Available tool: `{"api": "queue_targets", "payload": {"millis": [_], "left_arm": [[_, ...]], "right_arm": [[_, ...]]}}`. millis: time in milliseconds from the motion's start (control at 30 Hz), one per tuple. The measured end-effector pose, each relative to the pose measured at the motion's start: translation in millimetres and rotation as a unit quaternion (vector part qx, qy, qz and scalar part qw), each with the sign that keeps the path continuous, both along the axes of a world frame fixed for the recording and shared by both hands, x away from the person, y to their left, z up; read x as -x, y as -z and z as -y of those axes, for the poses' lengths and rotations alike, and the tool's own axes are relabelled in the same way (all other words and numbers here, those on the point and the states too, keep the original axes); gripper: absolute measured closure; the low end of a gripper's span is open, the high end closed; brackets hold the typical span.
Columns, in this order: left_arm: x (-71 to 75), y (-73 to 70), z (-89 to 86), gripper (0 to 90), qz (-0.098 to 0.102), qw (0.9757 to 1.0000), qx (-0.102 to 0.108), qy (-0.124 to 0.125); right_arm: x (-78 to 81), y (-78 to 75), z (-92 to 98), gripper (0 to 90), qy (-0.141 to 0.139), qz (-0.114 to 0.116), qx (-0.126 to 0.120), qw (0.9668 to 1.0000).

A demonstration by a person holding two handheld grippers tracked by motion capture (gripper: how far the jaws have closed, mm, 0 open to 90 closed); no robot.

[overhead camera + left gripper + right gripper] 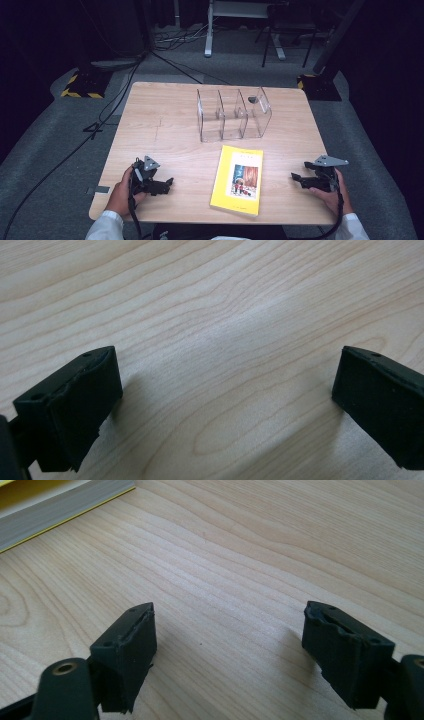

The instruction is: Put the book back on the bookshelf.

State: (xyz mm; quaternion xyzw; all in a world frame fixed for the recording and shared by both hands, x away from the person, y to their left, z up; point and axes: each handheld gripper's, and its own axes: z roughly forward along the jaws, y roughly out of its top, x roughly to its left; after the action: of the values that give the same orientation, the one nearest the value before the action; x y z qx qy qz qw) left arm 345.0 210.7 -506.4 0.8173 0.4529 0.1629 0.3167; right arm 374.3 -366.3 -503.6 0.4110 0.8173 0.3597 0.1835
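A yellow paperback book lies flat, cover up, near the front edge of the wooden tabletop, a little right of its middle. Behind it, toward the far edge, stands a clear plastic organizer with three upright slots, all apparently empty. The left tool rests near the front left corner, well apart from the book, its jaws spread wide over bare wood. The right tool sits near the front right corner, jaws also wide open and holding nothing; in the right gripper view the book's page edge shows just ahead. The likely step is picking up the book, and doing it well probably means sliding one jaw under a long edge before closing.
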Motion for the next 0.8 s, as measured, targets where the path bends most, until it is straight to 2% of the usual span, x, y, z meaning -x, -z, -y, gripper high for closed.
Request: {"api": "queue_targets", "payload": {"millis": [33, 200, 267, 367, 400, 467, 500, 567, 633, 733, 800], "left_arm": [[0.0, 0.0, 0.0, 0.2, 0.000, 1.0000, 0.000, 0.000], [-5.6, -0.3, 8.1, 0.2, 0.001, 0.9991, -0.003, 0.043], [-6.0, -0.5, 13.7, 0.3, 0.002, 0.9972, -0.005, 0.075], [1.7, -0.3, 25.3, 0.3, 0.000, 0.9953, -0.002, 0.097], [4.8, -0.8, 28.7, 0.3, 0.000, 0.9932, -0.005, 0.116], [9.4, -0.5, 33.6, 0.3, -0.003, 0.9905, -0.001, 0.138], [11.2, -0.5, 36.3, 0.3, -0.001, 0.9875, -0.003, 0.158], [12.9, -0.5, 42.7, 0.2, -0.001, 0.9850, -0.002, 0.173], [15.1, -0.6, 50.2, 0.2, -0.001, 0.9817, -0.003, 0.191], [17.7, -0.5, 57.9, 0.1, -0.001, 0.9810, -0.002, 0.194], [21.0, -0.5, 63.7, 0.1, -0.001, 0.9780, -0.002, 0.208]], "right_arm": [[0.0, 0.0, 0.0, 22.3, 0.000, 0.000, 0.000, 1.0000], [-2.7, -1.6, -3.0, 16.8, -0.013, -0.011, 0.009, 0.9998], [-3.5, -1.7, -4.7, 15.8, -0.013, -0.013, 0.011, 0.9998], [-3.3, -2.6, -7.1, 15.7, -0.016, -0.017, 0.015, 0.9996], [-2.4, -3.2, -9.5, 15.7, -0.021, -0.019, 0.018, 0.9994], [0.9, -4.9, -18.0, 15.7, -0.046, -0.027, 0.024, 0.9983], [2.8, -6.1, -23.9, 15.7, -0.059, -0.031, 0.031, 0.9973], [7.0, -8.8, -38.6, 15.8, -0.088, -0.033, 0.048, 0.9944], [10.6, -11.9, -56.1, 16.8, -0.118, -0.043, 0.064, 0.9901], [14.5, -16.1, -77.6, 18.7, -0.149, -0.050, 0.088, 0.9837], [17.2, -18.6, -90.2, 20.1, -0.170, -0.057, 0.102, 0.9785]]}}
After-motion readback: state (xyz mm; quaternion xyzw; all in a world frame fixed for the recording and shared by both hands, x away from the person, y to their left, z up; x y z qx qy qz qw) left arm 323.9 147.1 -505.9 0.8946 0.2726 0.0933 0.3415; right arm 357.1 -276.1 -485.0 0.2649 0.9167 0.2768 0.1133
